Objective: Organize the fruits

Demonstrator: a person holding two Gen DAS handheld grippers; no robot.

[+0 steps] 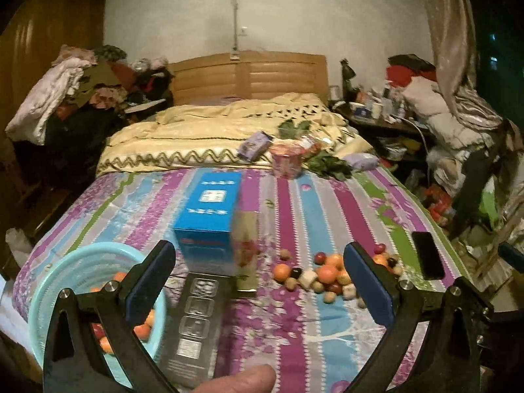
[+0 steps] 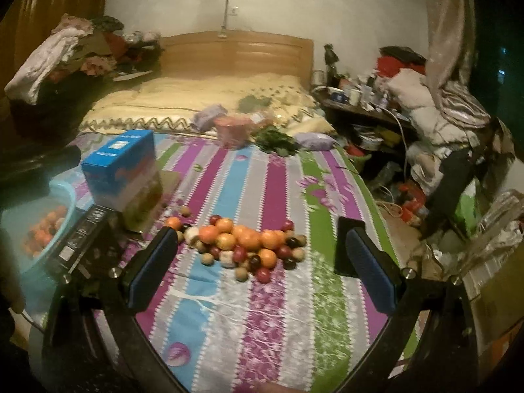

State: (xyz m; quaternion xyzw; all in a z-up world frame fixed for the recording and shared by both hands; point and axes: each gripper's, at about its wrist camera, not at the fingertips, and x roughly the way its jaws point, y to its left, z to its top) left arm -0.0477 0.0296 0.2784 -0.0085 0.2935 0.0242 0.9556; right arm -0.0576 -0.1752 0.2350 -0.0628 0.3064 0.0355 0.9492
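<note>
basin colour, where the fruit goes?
Light blue basin, with fruit already inside; clearest in the left wrist view.

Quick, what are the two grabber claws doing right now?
Left gripper: open, holding nothing.
Right gripper: open, holding nothing, fruit pile ahead.

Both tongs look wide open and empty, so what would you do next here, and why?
Probably lower the right tongs onto the fruit pile and close on one orange fruit. The pile lies loose on the striped bedsheet just ahead, while the blue basin already holds some fruit.
</note>
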